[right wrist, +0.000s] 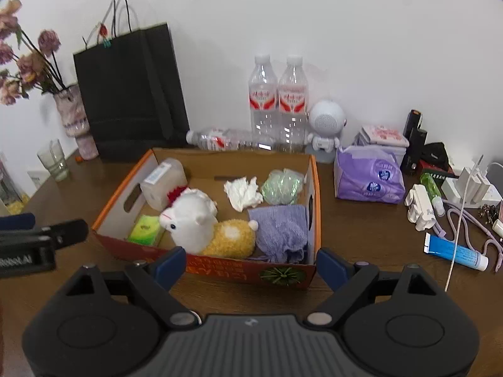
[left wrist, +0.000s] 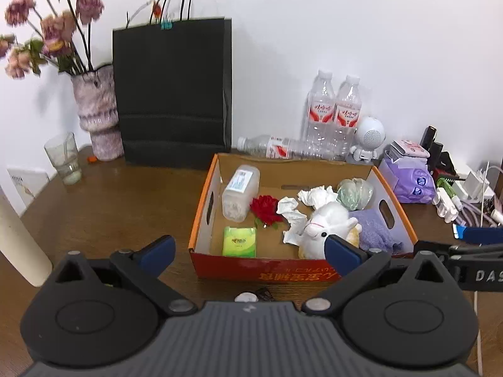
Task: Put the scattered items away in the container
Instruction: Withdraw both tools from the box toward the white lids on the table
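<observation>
An orange-rimmed cardboard box [left wrist: 204, 207] [right wrist: 315, 188] stands on the brown table. In it lie a white and yellow plush alpaca [left wrist: 327, 226] [right wrist: 188, 216], a purple cloth [left wrist: 374, 229] [right wrist: 279, 229], a green tissue pack [left wrist: 239, 241] [right wrist: 144, 229], a red flower [left wrist: 265, 209], a clear plastic jar [left wrist: 240, 193] [right wrist: 163, 182], crumpled tissues [left wrist: 314, 196] [right wrist: 242, 193] and a greenish bag [left wrist: 355, 193] [right wrist: 281, 187]. My left gripper [left wrist: 250, 251] hovers open before the box's front wall, holding nothing. My right gripper [right wrist: 250, 264] is likewise open and empty at the box's near side.
Behind the box stand a black paper bag [left wrist: 173, 94], a vase of dried flowers [left wrist: 97, 113], a glass [left wrist: 63, 157], water bottles [left wrist: 333, 110] and a white robot speaker [left wrist: 371, 135]. To the right lie a purple tissue pack [right wrist: 367, 176], a blue tube [right wrist: 456, 253], chargers and cables [right wrist: 465, 185].
</observation>
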`<state>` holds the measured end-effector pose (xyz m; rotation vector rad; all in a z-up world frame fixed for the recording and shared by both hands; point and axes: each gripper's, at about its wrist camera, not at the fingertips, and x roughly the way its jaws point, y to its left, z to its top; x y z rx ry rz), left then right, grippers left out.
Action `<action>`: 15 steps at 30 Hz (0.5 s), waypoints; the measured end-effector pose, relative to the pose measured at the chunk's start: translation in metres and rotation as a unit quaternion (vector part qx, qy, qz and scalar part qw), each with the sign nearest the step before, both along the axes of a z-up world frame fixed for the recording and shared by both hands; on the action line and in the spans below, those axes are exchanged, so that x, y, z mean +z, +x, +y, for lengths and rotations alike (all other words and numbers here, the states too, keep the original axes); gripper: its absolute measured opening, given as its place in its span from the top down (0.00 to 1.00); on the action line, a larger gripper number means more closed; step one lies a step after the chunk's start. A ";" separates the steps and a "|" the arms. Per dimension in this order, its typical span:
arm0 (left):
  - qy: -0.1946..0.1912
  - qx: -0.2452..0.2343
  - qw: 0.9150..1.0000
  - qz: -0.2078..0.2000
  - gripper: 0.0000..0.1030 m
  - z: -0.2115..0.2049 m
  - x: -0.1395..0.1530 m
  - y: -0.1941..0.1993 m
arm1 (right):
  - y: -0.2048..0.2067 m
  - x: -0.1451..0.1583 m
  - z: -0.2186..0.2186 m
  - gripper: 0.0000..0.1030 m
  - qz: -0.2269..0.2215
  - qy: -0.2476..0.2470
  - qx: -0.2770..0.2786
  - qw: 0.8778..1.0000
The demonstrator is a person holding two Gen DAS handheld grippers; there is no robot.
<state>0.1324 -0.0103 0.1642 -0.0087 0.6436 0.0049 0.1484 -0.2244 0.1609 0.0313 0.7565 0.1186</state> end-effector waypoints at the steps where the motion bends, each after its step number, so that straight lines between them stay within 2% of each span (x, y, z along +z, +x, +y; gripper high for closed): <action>1: 0.005 -0.001 1.000 -0.009 0.00 -0.002 -0.001 -0.005 | -0.005 0.001 0.001 0.13 -0.009 0.000 0.002 1.000; 6: 0.008 -0.013 0.998 -0.055 0.00 -0.006 -0.007 -0.035 | -0.035 0.001 0.011 0.13 -0.073 -0.013 0.014 0.997; 11: 0.038 -0.012 0.992 -0.119 0.00 -0.013 -0.024 -0.075 | -0.065 -0.011 0.020 0.13 -0.138 -0.017 0.012 0.990; 15: 0.048 -0.004 0.988 -0.144 0.00 -0.012 -0.047 -0.106 | -0.087 -0.032 0.025 0.13 -0.143 -0.014 0.026 0.989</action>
